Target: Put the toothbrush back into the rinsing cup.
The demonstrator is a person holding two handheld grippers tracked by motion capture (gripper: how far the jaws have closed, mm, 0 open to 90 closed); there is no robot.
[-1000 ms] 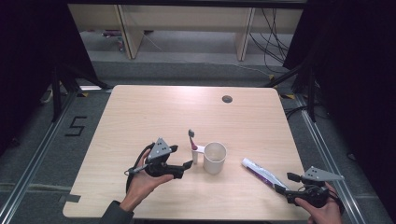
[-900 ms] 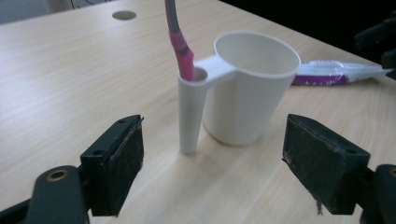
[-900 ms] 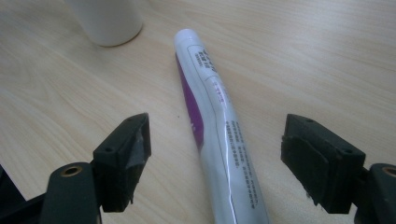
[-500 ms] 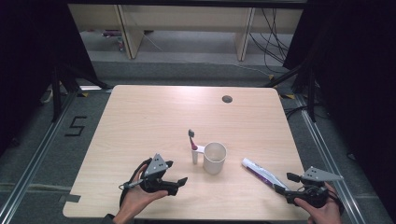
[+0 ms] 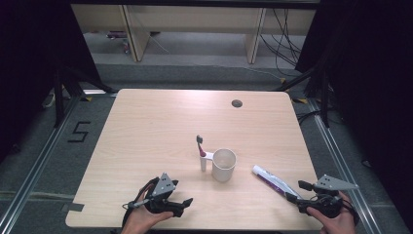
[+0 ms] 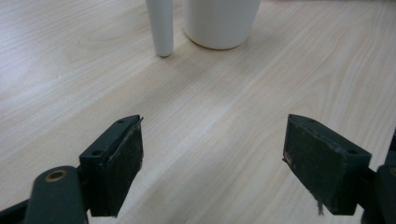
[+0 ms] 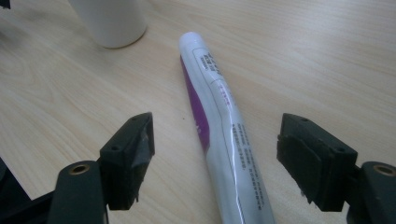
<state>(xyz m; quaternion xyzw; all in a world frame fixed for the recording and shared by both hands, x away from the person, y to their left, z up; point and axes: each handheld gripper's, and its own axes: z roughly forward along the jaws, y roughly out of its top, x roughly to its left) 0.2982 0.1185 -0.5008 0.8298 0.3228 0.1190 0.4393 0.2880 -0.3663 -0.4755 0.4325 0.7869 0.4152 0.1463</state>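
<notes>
- Left gripper (image 5: 181,204) drawn back from beside the white cup (image 5: 224,165) toward the near edge of the tabletop (image 5: 156,126) and lowered, compared with a second ago.
- Left fingers (image 6: 122,154) spread wide in the left gripper view, with bare wood between them and nothing held.
- Left behind: toothbrush (image 5: 200,152) propped on end just beside the cup, bristle head up, apparently leaning on the cup's handle; its white shaft (image 6: 160,25) and the cup's base (image 6: 219,21) seen well ahead of the left fingers.
- Judged from that: toothbrush step finished for the left hand, now parked clear of the work.
- Right gripper (image 5: 297,192) kept at the near right corner, in line with the toothpaste tube (image 5: 272,180).
- Right fingers (image 7: 130,154) still apart but just been closing, with the tube (image 7: 224,135) lying between them, flat on the tabletop, pads not yet pressing on it.
- Tube's round end pointed toward the cup (image 7: 112,21), near it but not touching.
- Judged: pick-up of the toothpaste begun; grip not yet made.
</notes>
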